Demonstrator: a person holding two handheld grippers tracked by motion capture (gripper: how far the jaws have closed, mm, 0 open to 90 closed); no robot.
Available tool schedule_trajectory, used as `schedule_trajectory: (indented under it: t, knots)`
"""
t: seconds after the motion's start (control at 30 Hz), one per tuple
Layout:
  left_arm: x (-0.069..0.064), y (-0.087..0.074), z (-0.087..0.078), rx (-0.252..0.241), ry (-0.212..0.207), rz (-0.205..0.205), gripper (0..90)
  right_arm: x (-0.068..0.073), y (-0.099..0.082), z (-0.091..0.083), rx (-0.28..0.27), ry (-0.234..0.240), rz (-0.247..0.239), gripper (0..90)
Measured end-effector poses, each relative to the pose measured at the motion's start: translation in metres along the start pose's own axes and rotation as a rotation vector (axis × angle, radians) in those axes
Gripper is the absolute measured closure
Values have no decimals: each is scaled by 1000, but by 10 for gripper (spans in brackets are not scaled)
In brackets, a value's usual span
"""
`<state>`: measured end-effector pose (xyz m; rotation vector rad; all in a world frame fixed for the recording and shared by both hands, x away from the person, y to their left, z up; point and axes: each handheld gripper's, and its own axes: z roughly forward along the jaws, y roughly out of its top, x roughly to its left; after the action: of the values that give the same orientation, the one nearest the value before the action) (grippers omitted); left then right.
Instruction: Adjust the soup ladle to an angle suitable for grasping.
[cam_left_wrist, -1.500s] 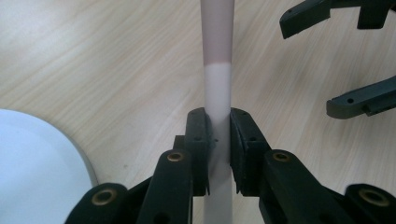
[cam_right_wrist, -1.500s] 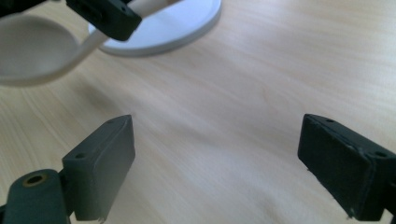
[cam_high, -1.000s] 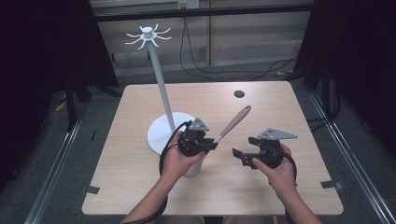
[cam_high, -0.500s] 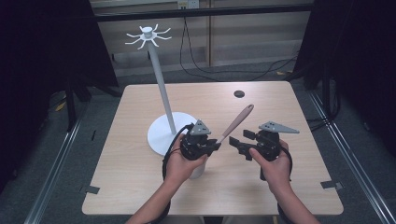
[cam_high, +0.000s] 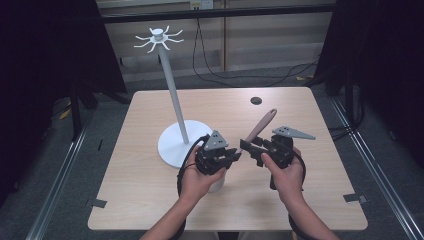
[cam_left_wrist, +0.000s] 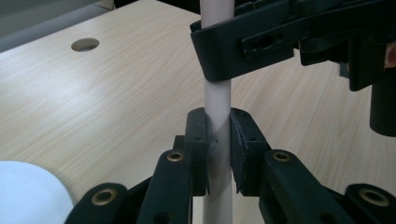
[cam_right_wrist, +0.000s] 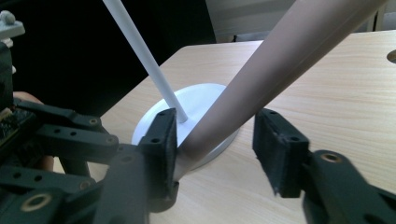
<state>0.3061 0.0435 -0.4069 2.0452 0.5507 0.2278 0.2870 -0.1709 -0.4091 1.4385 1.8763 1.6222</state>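
Broadly, the counter (cam_high: 150, 200) carries a white hook stand (cam_high: 170, 90) at left-centre. Just right of its base, near the person, a long spatula (cam_high: 263, 123) is held slanting up off the counter. It looks light, stiff and smooth, so it may slip; the narrow shaft grips best. The left gripper (cam_left_wrist: 218, 140) clamps that shaft. The right gripper (cam_right_wrist: 215, 140), jaws just closing, straddles the handle, one pad touching.

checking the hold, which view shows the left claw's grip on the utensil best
The left gripper view: the left claw is shut on the utensil, both pads pressing its white shaft. The high view shows it slanting up from that claw, the grip itself tiny. The right gripper view shows its brown handle farther up.
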Motion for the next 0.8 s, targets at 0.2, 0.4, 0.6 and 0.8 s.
schedule_trajectory:
  t: [0.2, 0.4, 0.6, 0.8]
  knots:
    - [-2, 0, -1, -11, -5, -4, 787, 1, 4, 0, 6, 23, 2, 630]
    - [0, 0, -3, -50, -37, -30, 787, 1, 9, -3, -12, 98, 45, 724]
    - [4, 3, -5, -84, -92, -67, 785, 9, 18, -6, -16, 167, -6, 781]
    - [13, 1, -6, -123, -207, -136, 773, 9, 23, -8, -21, 225, -26, 782]
